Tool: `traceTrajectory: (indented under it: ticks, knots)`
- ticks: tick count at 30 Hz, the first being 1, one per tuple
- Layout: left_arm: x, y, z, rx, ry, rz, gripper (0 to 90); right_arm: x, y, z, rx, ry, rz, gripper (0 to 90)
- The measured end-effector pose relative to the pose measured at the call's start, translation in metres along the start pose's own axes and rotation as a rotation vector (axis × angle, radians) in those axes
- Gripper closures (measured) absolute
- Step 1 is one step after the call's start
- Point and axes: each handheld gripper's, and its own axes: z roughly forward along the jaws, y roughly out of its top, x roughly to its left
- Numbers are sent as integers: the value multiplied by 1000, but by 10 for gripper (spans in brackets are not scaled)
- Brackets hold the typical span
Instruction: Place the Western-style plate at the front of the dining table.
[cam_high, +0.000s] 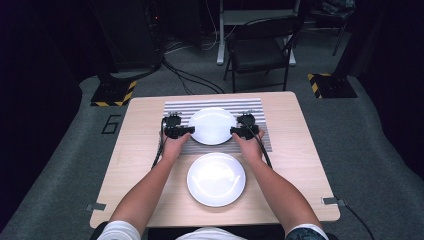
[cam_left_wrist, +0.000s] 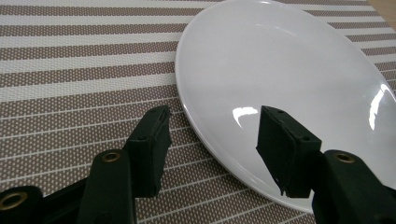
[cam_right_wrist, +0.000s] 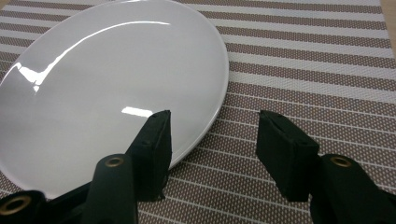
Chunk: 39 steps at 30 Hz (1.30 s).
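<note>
A white plate (cam_high: 212, 125) lies on a striped placemat (cam_high: 175, 107) at the far middle of the wooden table (cam_high: 300, 165). My left gripper (cam_high: 186, 131) is at the plate's left rim and my right gripper (cam_high: 234, 131) at its right rim. In the left gripper view the gripper (cam_left_wrist: 215, 116) stands open, straddling the rim of the plate (cam_left_wrist: 280, 60), one jaw over the placemat (cam_left_wrist: 84, 79) and the other over the plate. In the right gripper view the gripper (cam_right_wrist: 215, 119) likewise stands open across the rim of the plate (cam_right_wrist: 107, 79), with the placemat (cam_right_wrist: 317, 70) beside it.
A second white plate (cam_high: 216, 179) sits on the bare wood nearer the person, between the forearms. Beyond the table stand a black chair (cam_high: 260, 47) and floor cables (cam_high: 190, 77). The table's left and right strips are bare wood.
</note>
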Motion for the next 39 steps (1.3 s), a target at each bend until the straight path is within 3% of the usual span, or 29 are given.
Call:
traceTrajectory:
  ticks: [16,25,31,39]
  knots:
    - [12,-5,-33,-43,-4,19,433,-10,-5,-35,-19,56,-18,445]
    - [13,-14,-55,-53,-16,60,430,-13,-18,-55,-38,93,-37,444]
    - [16,-20,-67,-56,-23,57,428,-13,-26,-69,-46,118,-45,441]
    - [16,-33,-80,-59,-30,83,422,-14,-40,-81,-41,131,-40,441]
